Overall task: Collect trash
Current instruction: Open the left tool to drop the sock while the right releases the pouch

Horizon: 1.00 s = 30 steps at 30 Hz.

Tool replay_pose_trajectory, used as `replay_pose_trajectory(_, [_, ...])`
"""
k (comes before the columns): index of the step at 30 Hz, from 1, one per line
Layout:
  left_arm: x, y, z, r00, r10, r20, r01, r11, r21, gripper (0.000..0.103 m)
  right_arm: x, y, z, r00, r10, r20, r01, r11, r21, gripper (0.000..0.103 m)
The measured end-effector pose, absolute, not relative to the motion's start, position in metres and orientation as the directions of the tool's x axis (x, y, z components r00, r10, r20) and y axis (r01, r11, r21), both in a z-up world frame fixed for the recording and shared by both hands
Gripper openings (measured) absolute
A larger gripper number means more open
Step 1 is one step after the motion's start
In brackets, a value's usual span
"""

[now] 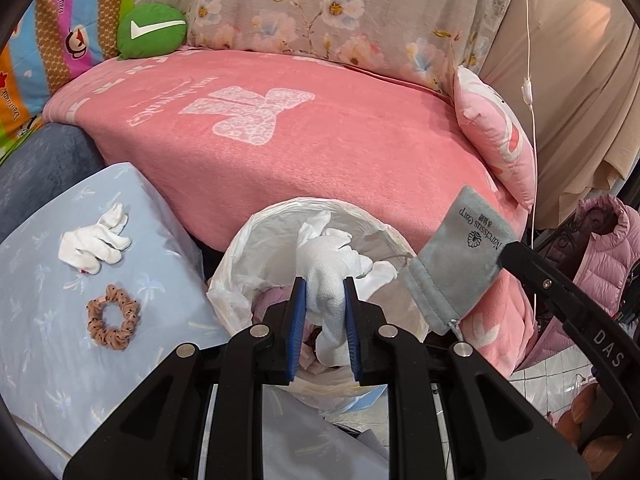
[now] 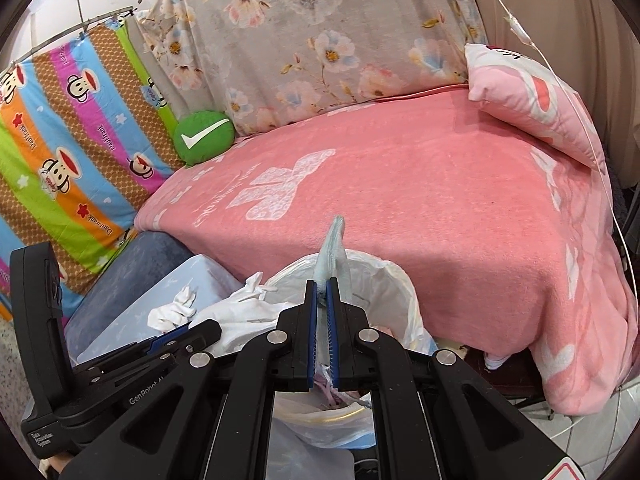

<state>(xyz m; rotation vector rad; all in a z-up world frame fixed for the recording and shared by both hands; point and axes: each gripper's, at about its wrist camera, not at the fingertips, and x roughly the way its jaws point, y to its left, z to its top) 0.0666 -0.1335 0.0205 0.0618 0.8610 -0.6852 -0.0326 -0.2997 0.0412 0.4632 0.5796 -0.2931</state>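
Note:
My left gripper (image 1: 325, 280) is shut on a white glove (image 1: 332, 268) and holds it over the trash bin lined with a white bag (image 1: 240, 252). My right gripper (image 2: 322, 282) is shut on a grey drawstring pouch (image 2: 334, 248), seen edge-on, also above the bin (image 2: 396, 280). The pouch shows flat in the left wrist view (image 1: 460, 264), at the bin's right rim. A second white glove (image 1: 94, 240) and a brown scrunchie (image 1: 113, 322) lie on the light blue cloth (image 1: 48, 312) to the left of the bin.
A sofa with a pink blanket (image 1: 320, 132) stands behind the bin, with a pink pillow (image 1: 496, 136) at its right and a green round cushion (image 1: 152, 31) at its back left. A pink jacket (image 1: 600, 240) hangs at the right. A white cable (image 1: 528, 92) dangles.

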Motion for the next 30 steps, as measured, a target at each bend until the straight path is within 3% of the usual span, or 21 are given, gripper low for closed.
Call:
replay_pose_trajectory(19, [0.084,-0.143,0.013,0.442,-0.524,-0.728,0.569,0.791,-0.224,0.020,-0.005,-0.295,0.034,0.795,-0.106,-0.598,0.363,0.872,0.328,0.006])
replay_pose_trajectory(22, [0.087,-0.142,0.012,0.445,-0.520,-0.730,0.561,0.796,-0.225,0.027,0.000,-0.292,0.034,0.794,-0.099,-0.600,0.356,0.875,0.327,0.006])
replay_pose_trajectory(25, [0.088,-0.141,0.012,0.449,-0.517,-0.729,0.556,0.800,-0.226,0.028,0.003,-0.291,0.034,0.794,-0.096,-0.601,0.351,0.878,0.324,0.006])
replay_pose_trajectory(27, [0.089,-0.140,0.011,0.448,-0.516,-0.730,0.551,0.802,-0.229,0.037,0.006,-0.289,0.034,0.794,-0.094,-0.601,0.348,0.881,0.321,0.007])
replay_pose_trajectory(29, [0.089,-0.138,0.013,0.463,-0.513,-0.722,0.541,0.810,-0.228,0.055,0.007,-0.287,0.035,0.796,-0.090,-0.599,0.338,0.886,0.316,0.010])
replay_pose_trajectory(30, [0.088,-0.137,0.015,0.474,-0.511,-0.717,0.537,0.813,-0.224,0.057,0.007,-0.286,0.036,0.796,-0.094,-0.598,0.338,0.888,0.312,0.011])
